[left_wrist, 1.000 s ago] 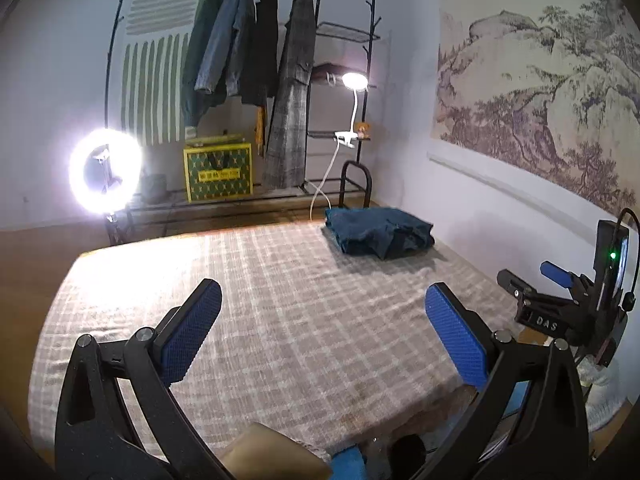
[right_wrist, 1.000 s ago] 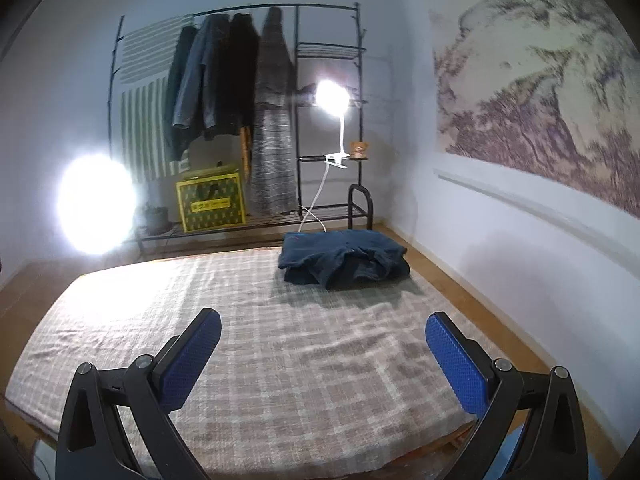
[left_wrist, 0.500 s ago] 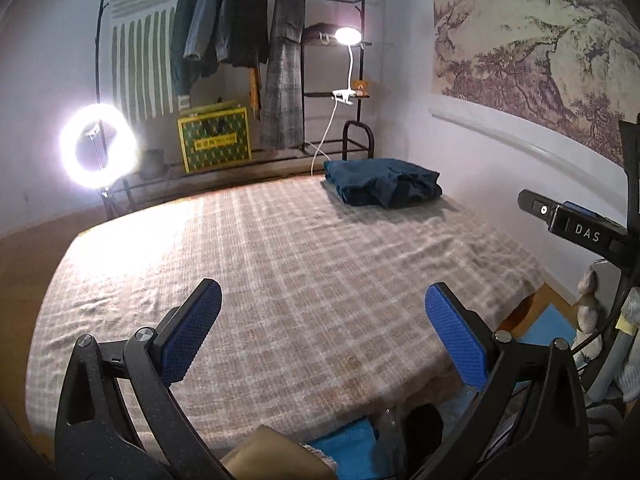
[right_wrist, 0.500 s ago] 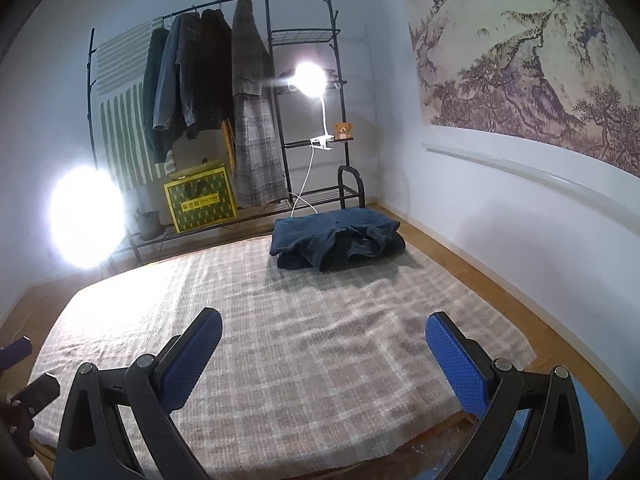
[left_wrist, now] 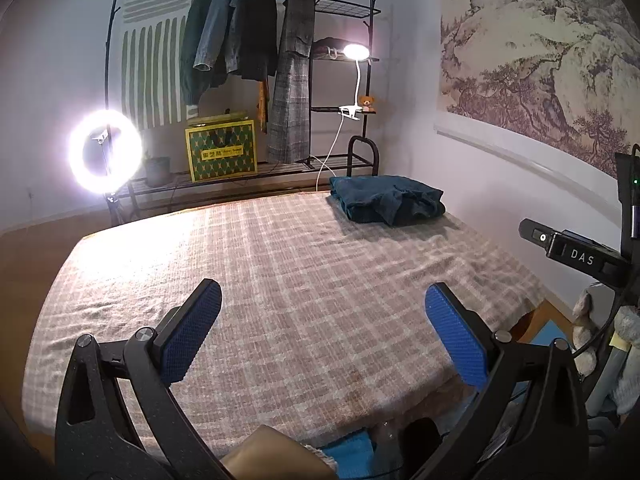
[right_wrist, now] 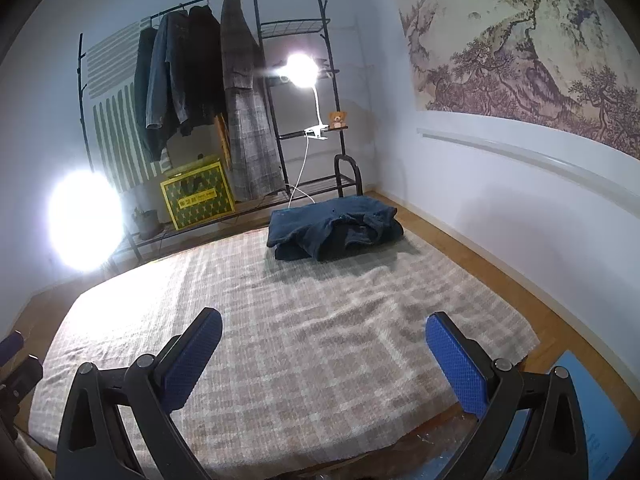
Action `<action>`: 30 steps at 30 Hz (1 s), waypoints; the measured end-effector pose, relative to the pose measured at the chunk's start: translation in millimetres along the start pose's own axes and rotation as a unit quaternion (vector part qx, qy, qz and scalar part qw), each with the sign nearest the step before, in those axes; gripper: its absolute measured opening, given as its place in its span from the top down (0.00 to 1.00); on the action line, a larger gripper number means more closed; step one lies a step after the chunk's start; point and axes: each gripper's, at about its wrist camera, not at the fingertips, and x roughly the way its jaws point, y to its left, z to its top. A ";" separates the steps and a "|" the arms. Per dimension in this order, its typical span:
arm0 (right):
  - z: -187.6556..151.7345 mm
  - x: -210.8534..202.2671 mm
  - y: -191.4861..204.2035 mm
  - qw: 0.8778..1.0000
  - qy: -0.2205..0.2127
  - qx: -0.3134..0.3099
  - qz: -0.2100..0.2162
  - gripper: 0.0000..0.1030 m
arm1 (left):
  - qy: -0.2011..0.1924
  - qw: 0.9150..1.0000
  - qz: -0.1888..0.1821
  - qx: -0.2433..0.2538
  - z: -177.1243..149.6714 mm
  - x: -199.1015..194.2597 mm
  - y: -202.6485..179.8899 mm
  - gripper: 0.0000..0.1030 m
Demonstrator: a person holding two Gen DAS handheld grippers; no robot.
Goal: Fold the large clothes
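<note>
Left claw (left_wrist: 322, 320): gaped wide, empty, above the checked blanket (left_wrist: 280, 272).
Right claw (right_wrist: 323, 346): spread apart, empty.
Folded dark-blue garment (right_wrist: 334, 226): lay at blanket's one-o'clock corner.

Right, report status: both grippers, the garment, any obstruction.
Left gripper open, empty. Right gripper open, empty. Dark blue garment lies folded at far end of checked blanket, untouched. Nothing between grippers and garment.

Dark blue, perhaps denim, garment (right_wrist: 334, 228); beige-checked blanket (right_wrist: 280, 340).

Dim room, glaring ring light (left_wrist: 105, 155)
</note>
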 end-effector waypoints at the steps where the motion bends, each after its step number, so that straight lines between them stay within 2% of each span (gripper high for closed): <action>1: -0.1 0.3 0.6 1.000 0.001 -0.001 -0.001 0.00 | 0.000 1.000 0.000 0.000 0.2 -0.3 0.2 0.00; 30: -1.8 1.4 -0.5 1.000 0.008 0.008 0.002 0.00 | -0.004 1.000 0.001 -0.001 5.7 -5.7 -0.6 0.00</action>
